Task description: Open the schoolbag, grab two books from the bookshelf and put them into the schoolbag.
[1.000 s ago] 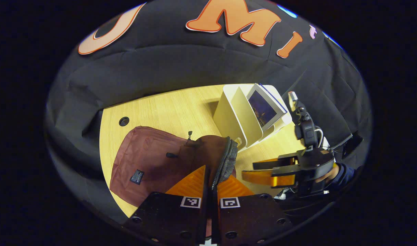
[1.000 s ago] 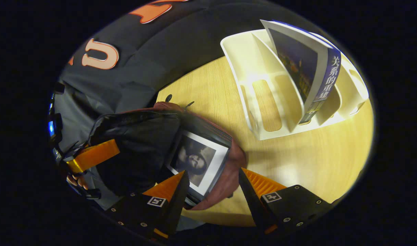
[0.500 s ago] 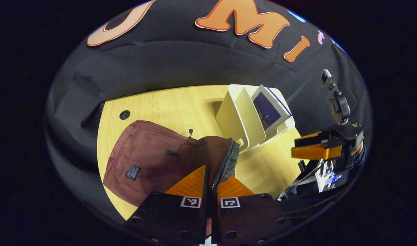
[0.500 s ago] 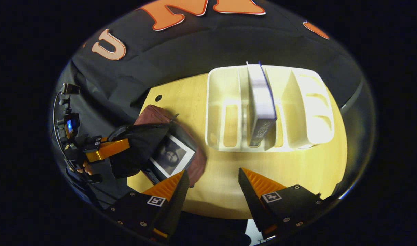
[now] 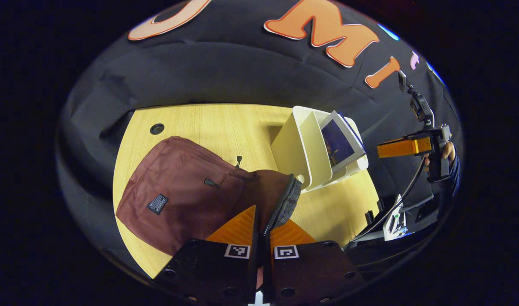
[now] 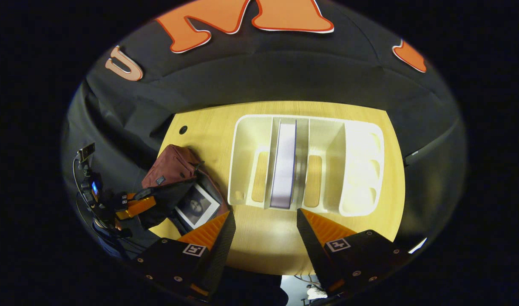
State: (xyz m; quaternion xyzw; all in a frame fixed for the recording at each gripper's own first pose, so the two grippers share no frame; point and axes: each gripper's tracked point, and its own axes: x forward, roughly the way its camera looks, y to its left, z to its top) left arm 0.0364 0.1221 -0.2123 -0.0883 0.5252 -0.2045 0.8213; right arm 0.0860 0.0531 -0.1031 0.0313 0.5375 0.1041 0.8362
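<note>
The maroon schoolbag (image 5: 174, 199) lies on the wooden table (image 5: 225, 123). My left gripper (image 5: 262, 219) is shut on the zippered rim (image 5: 287, 204) of its mouth and holds it up. In the right gripper view the schoolbag (image 6: 170, 163) gapes, with one book (image 6: 196, 206) inside and the left gripper (image 6: 134, 206) at its edge. The white bookshelf (image 6: 357, 165) stands ahead with a second book (image 6: 283, 163) upright in a middle slot. My right gripper (image 6: 263, 225) hangs open above the table in front of that book, holding nothing. From the left, the bookshelf (image 5: 304, 148), its book (image 5: 340, 142) and the right gripper (image 5: 401, 148) show.
A round cable hole (image 5: 157, 128) sits near the table's far left corner. The shelf's other slots hold nothing. A hand (image 5: 448, 151) grips the right gripper's handle, and a small device with cables (image 5: 395, 221) sits beyond the table's right edge.
My right gripper has drawn back from the schoolbag and swung to face the bookshelf squarely, still open. The left gripper stays shut on the bag's rim, raised slightly.
</note>
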